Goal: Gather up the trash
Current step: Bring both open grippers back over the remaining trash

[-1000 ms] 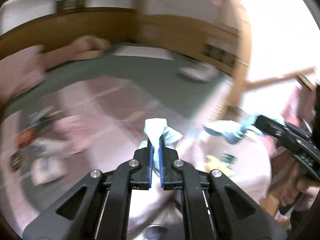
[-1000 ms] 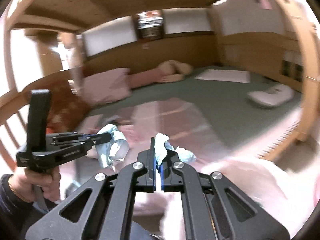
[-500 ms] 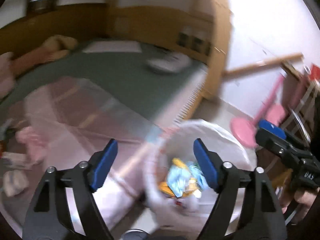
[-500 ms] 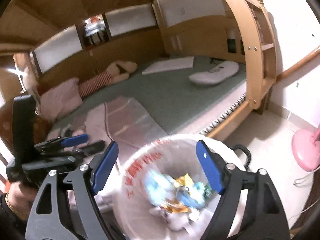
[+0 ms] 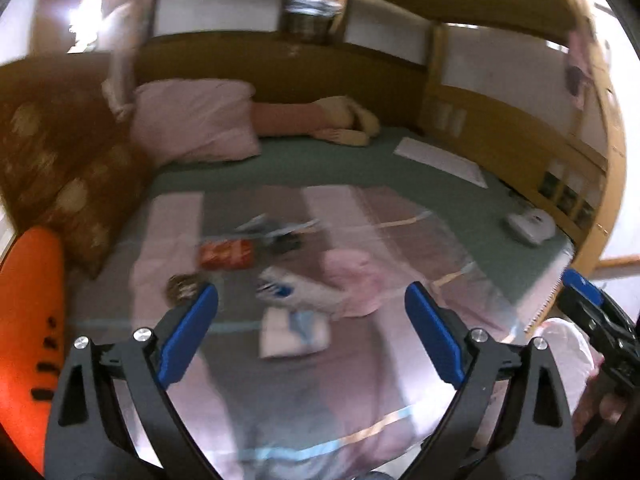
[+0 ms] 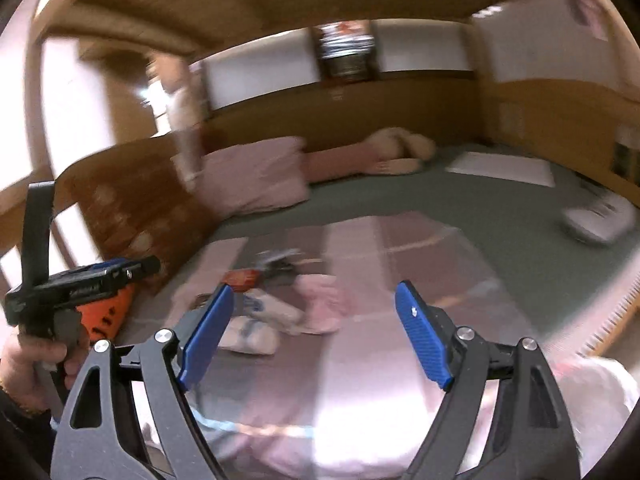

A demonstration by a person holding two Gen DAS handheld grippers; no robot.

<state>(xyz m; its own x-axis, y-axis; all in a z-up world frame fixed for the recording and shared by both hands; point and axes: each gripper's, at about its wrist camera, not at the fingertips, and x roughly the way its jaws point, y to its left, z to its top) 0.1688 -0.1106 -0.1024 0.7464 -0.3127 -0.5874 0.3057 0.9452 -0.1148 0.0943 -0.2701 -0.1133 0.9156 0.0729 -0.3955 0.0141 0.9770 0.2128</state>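
Note:
Several pieces of trash lie on the pink striped blanket [image 5: 360,392]: a red wrapper [image 5: 226,254], a white and blue wrapper [image 5: 290,290], a white tissue pack [image 5: 294,332], a dark round scrap [image 5: 182,286] and dark wrappers [image 5: 280,232]. My left gripper [image 5: 312,332] is open and empty above the tissue pack. My right gripper [image 6: 316,334] is open and empty, facing the same pile, where the red wrapper [image 6: 240,278] and the white wrappers [image 6: 268,312] show. The white-lined trash bin [image 6: 592,396] is at the lower right.
A pink crumpled cloth [image 5: 356,284] lies beside the trash. A pink pillow [image 5: 192,120], brown cushions [image 5: 72,184], a plush toy [image 5: 344,120] and a white device [image 5: 530,226] are on the green bed. An orange object [image 5: 28,320] is at the left.
Both grippers dropped their blue tissues into the bin, opening over it. They then swung from the bin back toward the trash on the blanket.

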